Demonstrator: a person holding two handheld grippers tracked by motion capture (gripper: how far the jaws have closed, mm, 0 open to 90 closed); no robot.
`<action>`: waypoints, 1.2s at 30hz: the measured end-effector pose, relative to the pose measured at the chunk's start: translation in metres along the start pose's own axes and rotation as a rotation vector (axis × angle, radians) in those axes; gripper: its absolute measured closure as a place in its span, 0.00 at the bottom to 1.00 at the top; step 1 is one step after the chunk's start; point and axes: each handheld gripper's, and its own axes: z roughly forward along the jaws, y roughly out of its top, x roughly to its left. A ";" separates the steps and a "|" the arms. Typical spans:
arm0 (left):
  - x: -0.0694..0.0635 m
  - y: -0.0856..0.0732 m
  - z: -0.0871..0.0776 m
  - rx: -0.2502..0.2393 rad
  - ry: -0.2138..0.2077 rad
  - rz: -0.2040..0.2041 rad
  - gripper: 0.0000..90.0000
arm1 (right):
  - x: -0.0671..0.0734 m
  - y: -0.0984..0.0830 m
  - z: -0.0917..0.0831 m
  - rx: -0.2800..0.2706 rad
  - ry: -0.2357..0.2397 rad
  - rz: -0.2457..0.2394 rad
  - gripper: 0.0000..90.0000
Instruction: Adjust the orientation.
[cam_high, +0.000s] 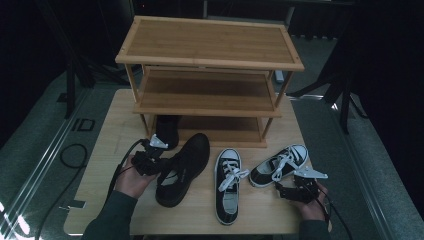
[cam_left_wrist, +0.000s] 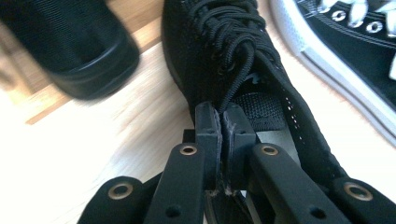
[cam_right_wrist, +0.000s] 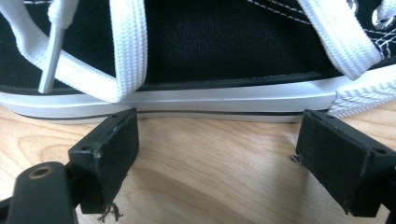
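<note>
High view: I see a pale wooden table (cam_high: 105, 165) with a three-tier bamboo shoe rack (cam_high: 210, 75) standing at its far side. In front of the rack lie a black lace-up shoe (cam_high: 182, 167) on the left and two black canvas sneakers with white laces, one at the centre (cam_high: 227, 185) and one angled to the right (cam_high: 280, 165). A second black shoe (cam_high: 167, 131) stands just at the rack's lowest shelf. My left gripper (cam_high: 150, 161) sits at the heel end of the black lace-up shoe; in the left gripper view (cam_left_wrist: 223, 135) its jaws are pressed together on the rim of the shoe's collar, with what looks like a thin edge of fabric pinched between the pads, though the close view makes that hard to confirm. My right gripper (cam_high: 295, 189) rests on the table just beside the angled sneaker; in the right gripper view (cam_right_wrist: 217, 154) its jaws stand spread wide, close against the white rubber sole (cam_right_wrist: 187, 100), nothing between them
</note>
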 end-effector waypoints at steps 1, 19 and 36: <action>0.002 -0.001 0.000 -0.001 0.002 -0.004 0.96 | 0.000 0.000 0.000 0.000 0.000 0.000 0.15; -0.001 0.014 0.024 0.017 0.017 0.056 0.89 | 0.000 0.000 0.000 0.000 -0.001 0.002 0.15; 0.005 0.020 0.037 0.022 -0.022 -0.010 0.97 | 0.000 0.000 0.000 0.000 -0.001 0.001 0.15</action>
